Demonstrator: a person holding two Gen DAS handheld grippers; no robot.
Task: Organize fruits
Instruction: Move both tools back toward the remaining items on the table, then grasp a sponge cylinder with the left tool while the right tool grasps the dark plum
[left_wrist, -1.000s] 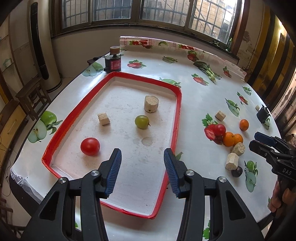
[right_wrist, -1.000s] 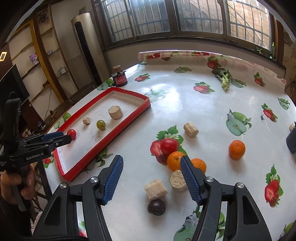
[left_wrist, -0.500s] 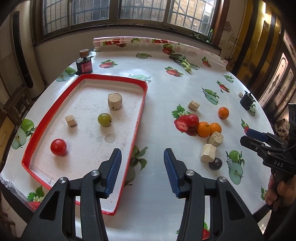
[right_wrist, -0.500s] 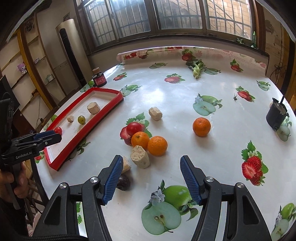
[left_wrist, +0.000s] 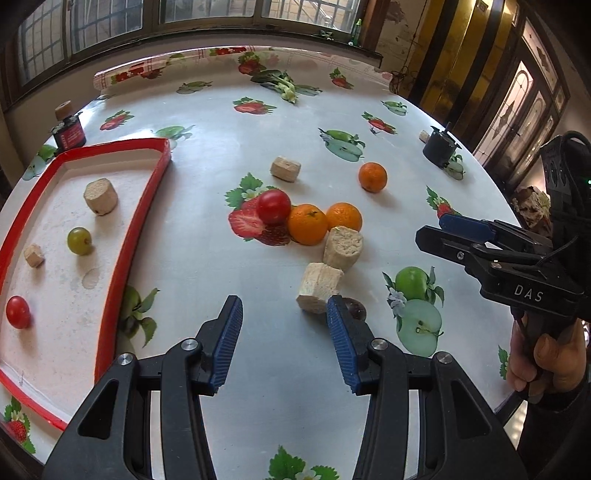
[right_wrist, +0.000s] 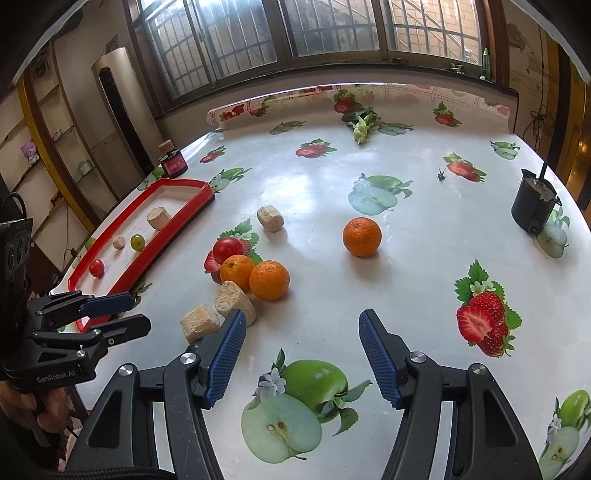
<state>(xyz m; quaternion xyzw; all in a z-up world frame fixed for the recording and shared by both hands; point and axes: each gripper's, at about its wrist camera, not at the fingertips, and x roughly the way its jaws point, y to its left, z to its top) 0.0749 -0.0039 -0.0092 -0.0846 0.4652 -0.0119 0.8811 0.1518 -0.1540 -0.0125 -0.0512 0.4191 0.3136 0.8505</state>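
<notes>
1. We see the left gripper (left_wrist: 284, 332) with its jaws spread and nothing between them, over bare tablecloth near the table's (left_wrist: 258, 147) near edge, just short of the fruit cluster.
2. The right gripper (right_wrist: 301, 354) is also spread and empty, above a printed apple close to the near edge.
3. Red tray (left_wrist: 136, 225) lies along the left edge. Inside it are a red tomato (left_wrist: 17, 312), a green grape (left_wrist: 79, 240) and two beige blocks (left_wrist: 101, 196).
4. Mid-table cluster: a second tomato (left_wrist: 273, 206) touches an orange (left_wrist: 307, 224), which touches another orange (left_wrist: 344, 217). Two beige chunks (left_wrist: 342, 248) sit against them on the near side, and a dark fruit (left_wrist: 356, 308) is half hidden behind the left gripper's finger.
5. A lone orange (right_wrist: 361, 236) stands apart toward the right, with open cloth all round it.
6. Wide free cloth toward the far edge. A black cup (right_wrist: 535, 206) sits by the right edge and a dark jar (right_wrist: 173, 162) at the far-left edge.
</notes>
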